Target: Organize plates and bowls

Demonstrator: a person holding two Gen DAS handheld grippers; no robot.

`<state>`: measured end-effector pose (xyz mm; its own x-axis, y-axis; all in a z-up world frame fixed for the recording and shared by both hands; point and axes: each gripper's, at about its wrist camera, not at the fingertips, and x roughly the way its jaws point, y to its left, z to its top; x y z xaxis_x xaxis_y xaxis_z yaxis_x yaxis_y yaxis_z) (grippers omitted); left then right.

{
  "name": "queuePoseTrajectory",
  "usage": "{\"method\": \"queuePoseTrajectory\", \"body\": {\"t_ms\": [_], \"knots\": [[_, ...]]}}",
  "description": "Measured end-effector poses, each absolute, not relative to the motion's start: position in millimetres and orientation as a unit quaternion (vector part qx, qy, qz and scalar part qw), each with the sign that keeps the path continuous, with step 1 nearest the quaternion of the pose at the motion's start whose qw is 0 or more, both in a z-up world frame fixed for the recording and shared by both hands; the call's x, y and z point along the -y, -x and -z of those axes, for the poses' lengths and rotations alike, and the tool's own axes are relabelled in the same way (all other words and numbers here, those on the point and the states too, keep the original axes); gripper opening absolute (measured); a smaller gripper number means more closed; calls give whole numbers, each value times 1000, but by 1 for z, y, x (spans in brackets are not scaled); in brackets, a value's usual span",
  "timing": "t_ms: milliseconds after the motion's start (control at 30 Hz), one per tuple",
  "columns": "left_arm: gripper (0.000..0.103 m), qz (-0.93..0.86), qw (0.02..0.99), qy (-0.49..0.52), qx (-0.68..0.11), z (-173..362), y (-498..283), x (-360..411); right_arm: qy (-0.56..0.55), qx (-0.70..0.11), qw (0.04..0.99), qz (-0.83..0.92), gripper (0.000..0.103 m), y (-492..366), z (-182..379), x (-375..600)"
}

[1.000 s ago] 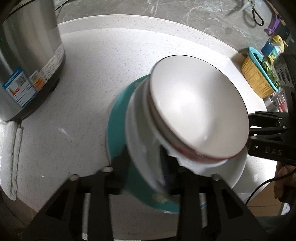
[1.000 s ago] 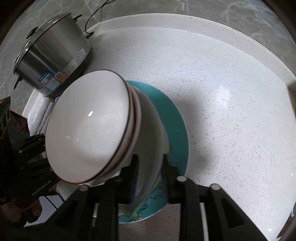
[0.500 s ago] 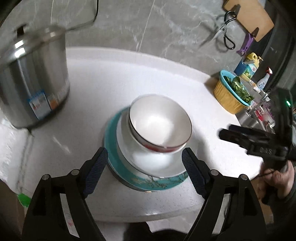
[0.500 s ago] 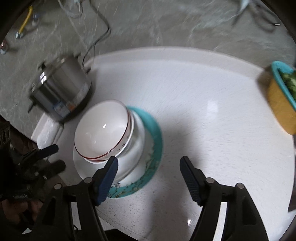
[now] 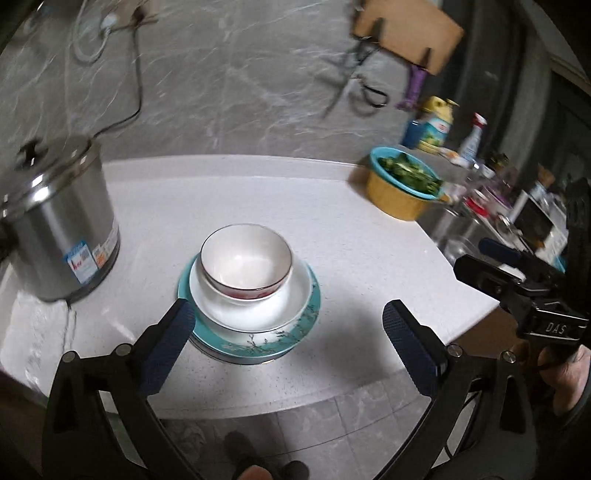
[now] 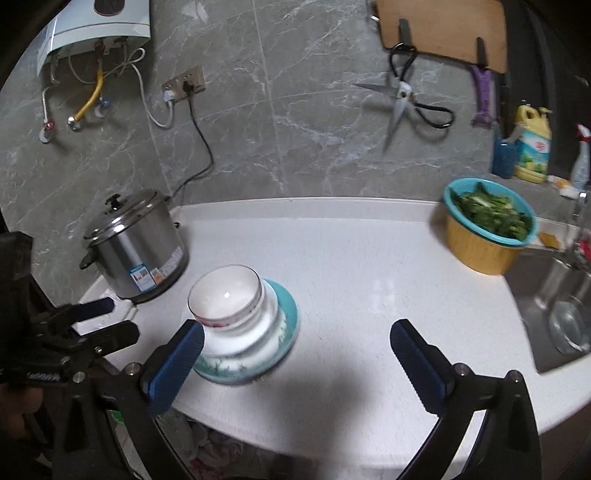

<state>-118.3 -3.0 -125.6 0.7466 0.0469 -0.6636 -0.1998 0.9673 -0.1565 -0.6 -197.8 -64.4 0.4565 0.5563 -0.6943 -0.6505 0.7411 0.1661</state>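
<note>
Nearest the left wrist camera, the left gripper (image 5: pixel 284 332) is spreading its jaws, which stand wide with nothing between the blue pads. The right gripper (image 6: pixel 295 347) is likewise widening, empty, above the near edge of the white counter (image 6: pixel 369 266); it also shows at the right edge of the left view, in a hand (image 5: pixel 565 373).

Just beyond both sets of pads sits the stack, free of either gripper: a teal plate (image 5: pixel 312 314) with a branch pattern lies flat on the counter, a white plate (image 5: pixel 291 299) rests on it, and a dark-rimmed white bowl (image 5: pixel 245 258) stands upright on top.

Further left stands a lidded steel pot (image 6: pixel 136 247). To the far right are a yellow basin of greens (image 6: pixel 480 247) and the sink (image 6: pixel 554 306). On the grey marbled wall hang scissors (image 6: pixel 402 99) and a cutting board (image 6: pixel 443 26).
</note>
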Motion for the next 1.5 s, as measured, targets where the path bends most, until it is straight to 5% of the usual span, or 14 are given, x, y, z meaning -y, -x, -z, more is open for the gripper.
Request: {"method": "queuePoseTrajectory", "body": {"t_ms": [367,600,767,900,1100,1300,1500], "knots": [[103,-48,937,61,-340,75,141,-13,37,-209,954,-211,103,86,-46,213],[103,-14,933,77,-352,66,147,-80,-105,-328,922,-177,103,83,-27,188],[103,28,920,120,-373,71,141,-126,-5,-199,979,-53,103,129,-51,147],[102,67,912,107,-390,77,133,-138,-81,-343,934,-62,103,100,-17,133],[102,39,918,105,-379,75,128,-150,-56,-263,962,-51,103,117,-25,123],[103,-84,914,-15,-397,89,107,-139,-65,-405,907,-94,103,86,17,108],[103,-72,907,60,-412,97,94,-157,-42,-400,911,-96,103,79,17,99]]}}
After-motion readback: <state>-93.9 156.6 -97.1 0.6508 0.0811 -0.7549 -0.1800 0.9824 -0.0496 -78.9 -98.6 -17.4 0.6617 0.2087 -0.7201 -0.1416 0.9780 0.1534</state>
